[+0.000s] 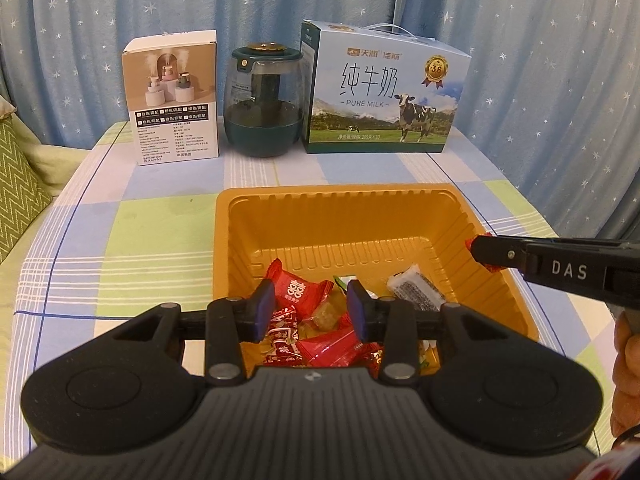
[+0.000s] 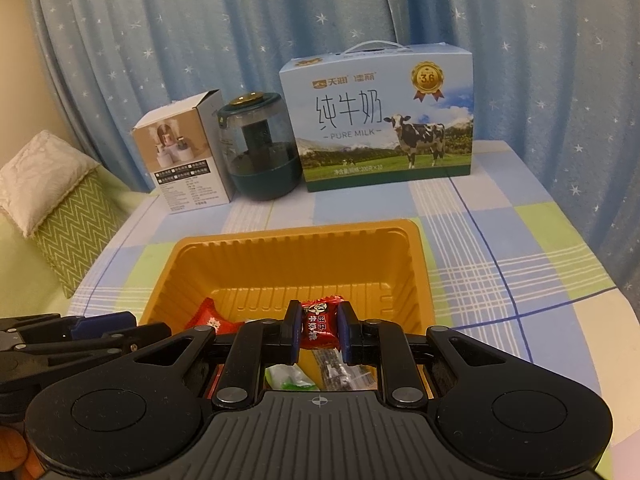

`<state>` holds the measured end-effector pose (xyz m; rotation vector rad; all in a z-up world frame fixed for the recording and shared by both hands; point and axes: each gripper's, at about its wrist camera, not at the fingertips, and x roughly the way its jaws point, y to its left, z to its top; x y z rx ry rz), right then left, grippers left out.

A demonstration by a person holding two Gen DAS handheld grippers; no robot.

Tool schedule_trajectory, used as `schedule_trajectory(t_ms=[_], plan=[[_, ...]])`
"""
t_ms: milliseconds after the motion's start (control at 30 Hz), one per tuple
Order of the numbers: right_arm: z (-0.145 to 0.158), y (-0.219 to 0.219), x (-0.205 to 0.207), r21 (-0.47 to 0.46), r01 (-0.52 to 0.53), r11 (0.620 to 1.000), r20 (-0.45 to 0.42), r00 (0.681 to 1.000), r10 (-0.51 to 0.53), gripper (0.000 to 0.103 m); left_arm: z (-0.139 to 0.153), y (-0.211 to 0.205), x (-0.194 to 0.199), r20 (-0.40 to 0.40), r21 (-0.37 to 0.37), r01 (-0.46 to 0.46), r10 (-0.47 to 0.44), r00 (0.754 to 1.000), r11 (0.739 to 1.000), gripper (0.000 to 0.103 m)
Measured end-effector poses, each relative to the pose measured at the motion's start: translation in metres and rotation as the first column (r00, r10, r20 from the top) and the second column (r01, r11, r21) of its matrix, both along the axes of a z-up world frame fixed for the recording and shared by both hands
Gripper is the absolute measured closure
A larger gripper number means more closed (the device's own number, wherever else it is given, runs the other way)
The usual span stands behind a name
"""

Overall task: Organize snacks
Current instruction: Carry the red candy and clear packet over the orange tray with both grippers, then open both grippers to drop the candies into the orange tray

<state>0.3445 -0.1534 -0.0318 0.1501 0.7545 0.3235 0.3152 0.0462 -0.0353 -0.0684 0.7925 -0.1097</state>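
An orange plastic tray (image 1: 340, 196) (image 2: 296, 234) sits on the checked tablecloth. It holds several wrapped snacks: red candies (image 1: 294, 286), a yellow one (image 1: 320, 318) and a dark bar in clear wrap (image 1: 416, 292). My left gripper (image 1: 312, 300) hangs over the near part of the tray. Its jaws stand apart and nothing is pressed between the blue pads. My right gripper (image 2: 319, 310) is shut on a red milk candy (image 2: 318, 328) above the tray. In the left wrist view the right gripper (image 1: 478, 252) reaches in over the tray's right wall, with red wrapper showing at its tip.
Along the back of the table stand a white humidifier box (image 1: 176, 96), a dark green jar (image 1: 262, 100) and a blue milk carton (image 1: 384, 88). A starred blue curtain hangs behind them. A green zigzag cushion (image 1: 20, 188) lies to the left of the table.
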Motion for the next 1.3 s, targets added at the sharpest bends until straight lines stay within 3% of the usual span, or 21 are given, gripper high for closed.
schedule_trajectory(t_ms=[533, 667, 700, 733, 800, 967, 1300], plan=[[0.003, 0.011, 0.013, -0.007, -0.013, 1.0, 0.008, 1.0, 0.013, 0.084, -0.001, 0.004, 0.001, 0.005, 0.0, -0.002, 0.002, 1.0, 1.0, 0.067], [0.0, 0.008, 0.016, 0.045, -0.019, 0.999, 0.013, 1.0, 0.018, 0.083, -0.001, 0.005, -0.001, 0.009, 0.002, -0.005, 0.005, 1.0, 1.0, 0.065], [-0.001, 0.007, 0.017, 0.069, -0.023, 0.997, 0.01, 1.0, 0.022, 0.081, -0.001, 0.005, -0.001, 0.009, 0.002, -0.005, 0.005, 1.0, 1.0, 0.064], [-0.002, 0.005, 0.018, 0.083, -0.015, 0.996, 0.0, 1.0, 0.015, 0.059, -0.002, 0.005, -0.001, 0.01, 0.001, -0.003, 0.003, 1.0, 1.0, 0.061], [-0.003, -0.001, 0.019, 0.114, 0.014, 0.993, -0.006, 1.0, -0.013, 0.032, -0.002, 0.005, -0.002, 0.012, 0.001, 0.0, -0.001, 1.0, 1.0, 0.058], [-0.006, -0.01, 0.017, 0.103, 0.041, 0.994, -0.022, 0.999, -0.039, 0.032, -0.005, 0.006, -0.004, 0.01, 0.007, -0.007, 0.007, 1.0, 1.0, 0.051], [-0.017, -0.019, 0.011, 0.052, 0.042, 0.998, -0.065, 0.997, -0.038, 0.032, -0.005, 0.001, -0.008, 0.022, 0.042, -0.017, 0.016, 1.0, 0.999, 0.019]])
